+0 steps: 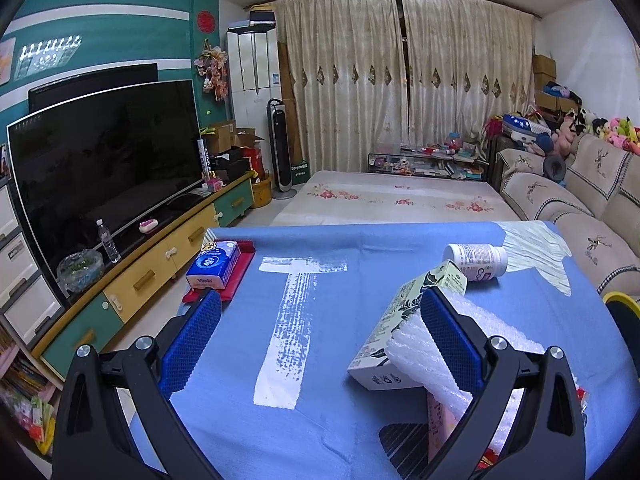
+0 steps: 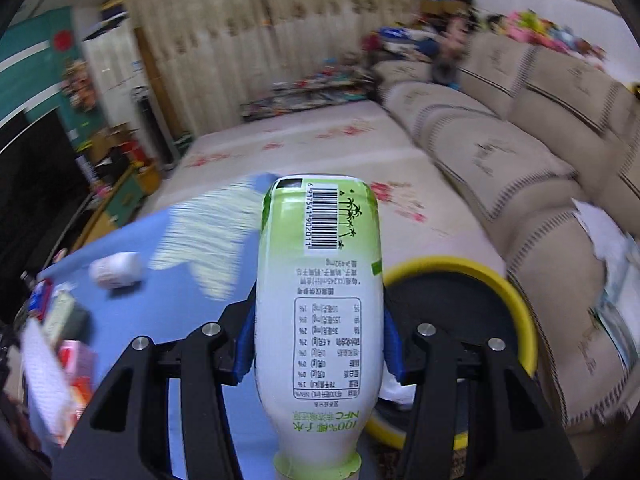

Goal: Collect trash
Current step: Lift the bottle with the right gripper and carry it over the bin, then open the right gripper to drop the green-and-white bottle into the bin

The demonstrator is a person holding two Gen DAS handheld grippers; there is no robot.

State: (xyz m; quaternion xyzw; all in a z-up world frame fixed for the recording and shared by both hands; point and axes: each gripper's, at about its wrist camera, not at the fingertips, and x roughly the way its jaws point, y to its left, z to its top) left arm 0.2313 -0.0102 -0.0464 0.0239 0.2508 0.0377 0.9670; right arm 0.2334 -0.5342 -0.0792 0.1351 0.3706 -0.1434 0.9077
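Observation:
My right gripper (image 2: 320,332) is shut on a white and green drink bottle (image 2: 318,280), held bottom forward above the blue table edge. A yellow-rimmed black bin (image 2: 516,300) sits just right of and below the bottle. My left gripper (image 1: 320,336) is open over the blue tablecloth (image 1: 340,420). A patterned carton (image 1: 394,328) and a white foam sheet (image 1: 436,356) lie against its right finger (image 1: 450,340). A white pill bottle (image 1: 476,260) lies on its side beyond them; it also shows blurred in the right wrist view (image 2: 116,270).
A blue tissue pack (image 1: 214,264) lies on a red tray (image 1: 236,276) at the table's left edge. Pink and red packets (image 2: 76,364) lie at the near left. A sofa (image 2: 520,152) runs along the right. A TV cabinet (image 1: 160,256) stands left.

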